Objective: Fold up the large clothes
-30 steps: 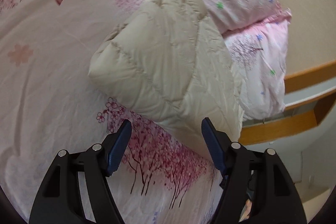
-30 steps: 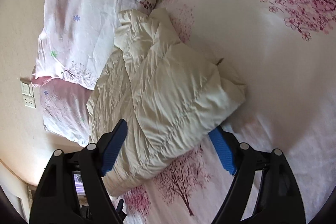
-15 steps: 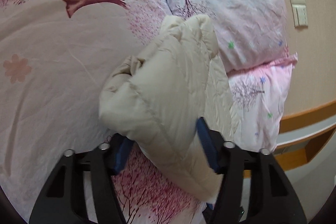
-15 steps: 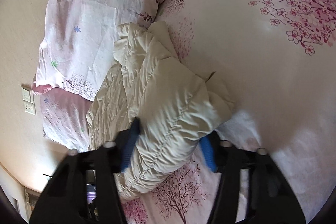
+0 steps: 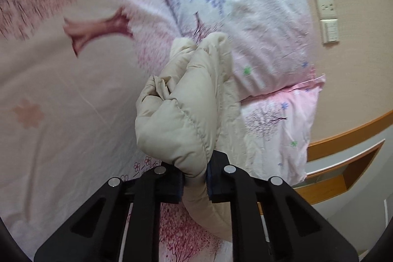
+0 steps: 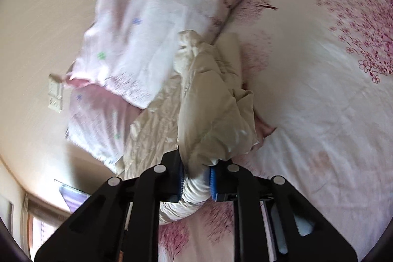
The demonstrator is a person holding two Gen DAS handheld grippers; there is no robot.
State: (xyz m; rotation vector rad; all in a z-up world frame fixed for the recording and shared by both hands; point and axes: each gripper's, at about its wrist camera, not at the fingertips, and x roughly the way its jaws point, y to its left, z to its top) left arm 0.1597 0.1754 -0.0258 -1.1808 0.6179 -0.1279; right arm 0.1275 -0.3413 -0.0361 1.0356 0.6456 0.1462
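Note:
A cream quilted padded coat (image 5: 186, 114) lies bunched on the bed, its far end against the pillows. My left gripper (image 5: 194, 178) is closing on the coat's near edge, and the padding is squeezed between its blue pads. In the right wrist view the same coat (image 6: 213, 109) is pinched at another near edge by my right gripper (image 6: 196, 179), whose jaws are also closing on the fabric. Both gripped edges are lifted a little off the sheet. The fingertips are buried in the padding.
A pink bedsheet (image 5: 61, 114) with a cherry-tree print covers the bed. Two floral pillows (image 5: 245, 16) are stacked at the head, against a beige wall with a socket and switch (image 5: 326, 19). A wooden bedside shelf (image 5: 348, 163) stands beside the bed.
Both grippers moved in over the coat's near edges and went from wide open to pinching the padding. The gripped folds have risen slightly and the coat has bunched up.

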